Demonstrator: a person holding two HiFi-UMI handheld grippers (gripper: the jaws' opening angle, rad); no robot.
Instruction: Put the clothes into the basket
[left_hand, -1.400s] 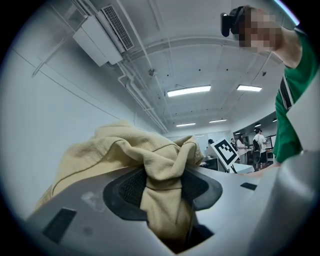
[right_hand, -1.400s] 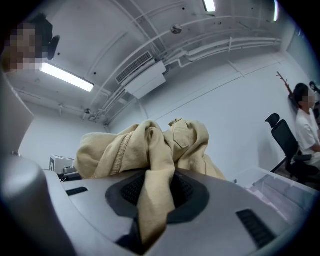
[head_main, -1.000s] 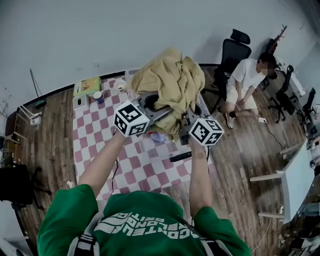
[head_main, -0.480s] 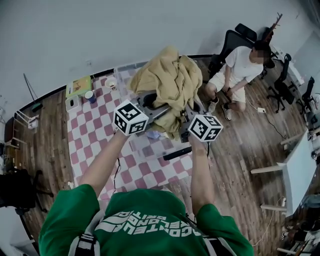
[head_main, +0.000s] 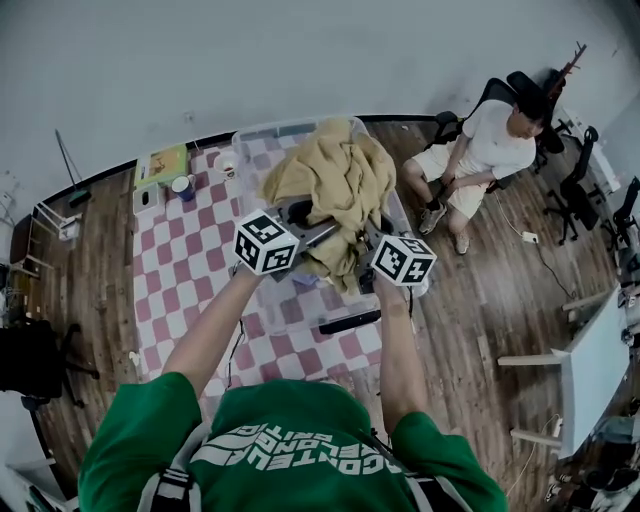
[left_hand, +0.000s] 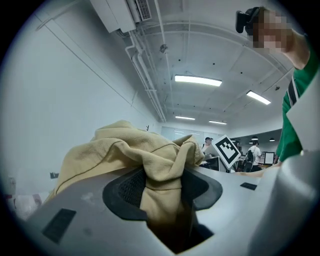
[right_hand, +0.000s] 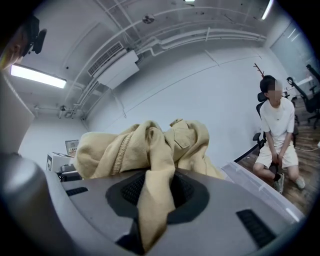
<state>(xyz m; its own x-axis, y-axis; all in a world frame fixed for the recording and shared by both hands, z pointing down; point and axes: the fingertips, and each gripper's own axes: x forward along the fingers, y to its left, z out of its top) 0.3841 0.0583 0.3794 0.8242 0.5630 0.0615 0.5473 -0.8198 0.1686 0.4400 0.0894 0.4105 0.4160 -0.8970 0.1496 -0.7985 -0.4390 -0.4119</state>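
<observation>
Left gripper (left_hand: 165, 192) is seen closed partway on a fold of the tan garment (left_hand: 132, 150), which is pinched between its dark pads. The right gripper (right_hand: 152, 197) is closed more tightly on another fold of the same cloth. In the head view the garment is held in the air by both, heaped over the jaws, above the clear basket (head_main: 290, 129). The basket is set on a checkered mat (head_main: 185, 255). A green box (head_main: 165, 165) and a cup (head_main: 182, 187) are placed at the mat's far corner. A person (head_main: 480, 160) is seated at the far right.
</observation>
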